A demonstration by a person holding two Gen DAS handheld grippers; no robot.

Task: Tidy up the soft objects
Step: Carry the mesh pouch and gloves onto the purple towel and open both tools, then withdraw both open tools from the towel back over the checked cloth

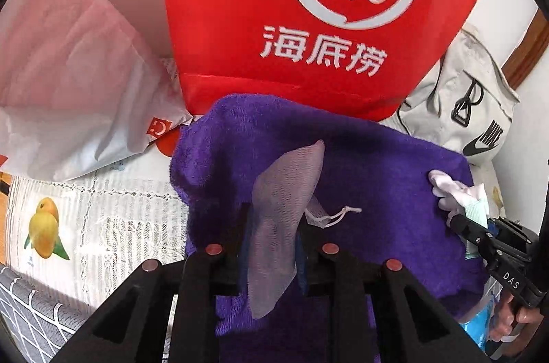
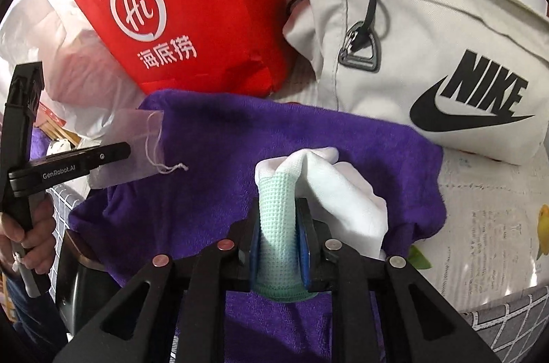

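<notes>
Pinching a mesh pouch (image 1: 281, 219), the left gripper (image 1: 271, 246) points it away over the purple towel (image 1: 377, 177). The right gripper (image 2: 279, 246) squeezes a white sock (image 2: 329, 188). Red bag (image 2: 192, 6) behind.

Towel (image 2: 260, 136): fuzzy purple terry cloth. Pouch (image 1: 281, 212): sheer white mesh. Sock (image 2: 278, 225): ribbed knit. Red bag (image 1: 274, 20): matt non-woven fabric. Backpack (image 2: 429, 30) was smooth canvas.
</notes>
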